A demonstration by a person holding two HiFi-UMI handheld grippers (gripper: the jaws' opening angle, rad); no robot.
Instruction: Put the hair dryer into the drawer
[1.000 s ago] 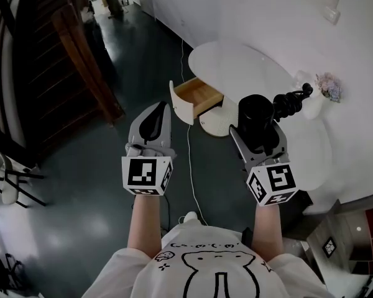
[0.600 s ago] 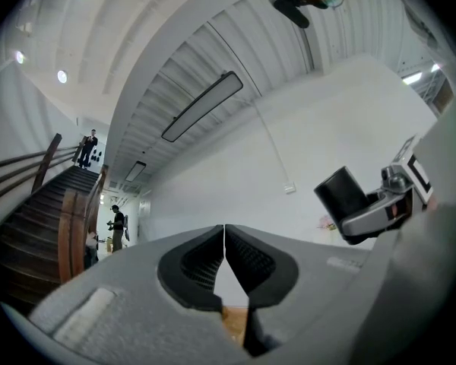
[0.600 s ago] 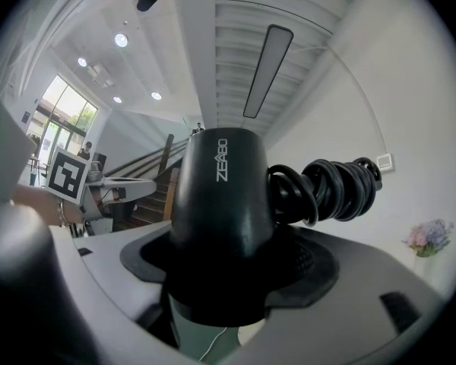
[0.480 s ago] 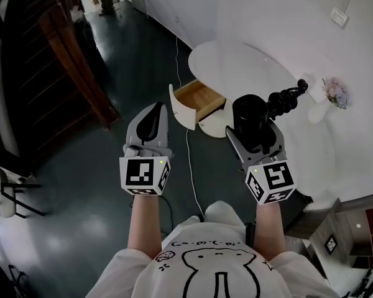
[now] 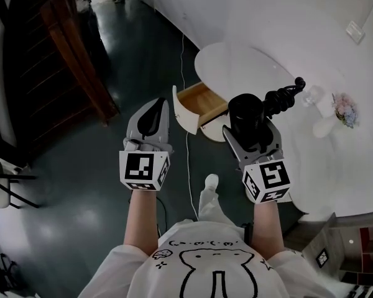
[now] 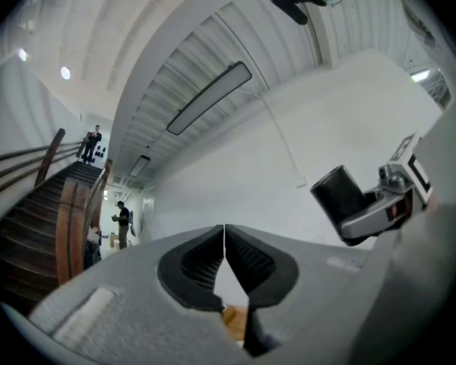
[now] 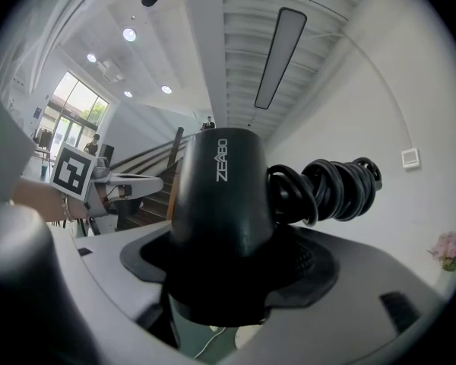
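Head view, left gripper (image 5: pixel 156 106): jaws pressed together, nothing in them; at 9 o'clock of the right gripper.
Head view, right gripper (image 5: pixel 250 130): jaws spread wide and clamped on the black hair dryer (image 5: pixel 245 109).
Head view, cord (image 5: pixel 283 98): coiled, at 2 o'clock of the barrel.
Head view, drawer (image 5: pixel 199 100): pulled open from the white oval table (image 5: pixel 248 64), wooden inside; at 10 o'clock of the hair dryer, which is not in it.
Left gripper view, left gripper (image 6: pixel 225 258): pads meet at the tips, empty.
Left gripper view, hair dryer (image 6: pixel 337 195): at 2 o'clock, in the right gripper (image 6: pixel 381 211).
Right gripper view, right gripper (image 7: pixel 222 284): pads pressed on both sides of the hair dryer (image 7: pixel 220 196), barrel pointing to 12 o'clock.
Right gripper view, cord (image 7: pixel 327 188): bundled at 3 o'clock of the barrel.
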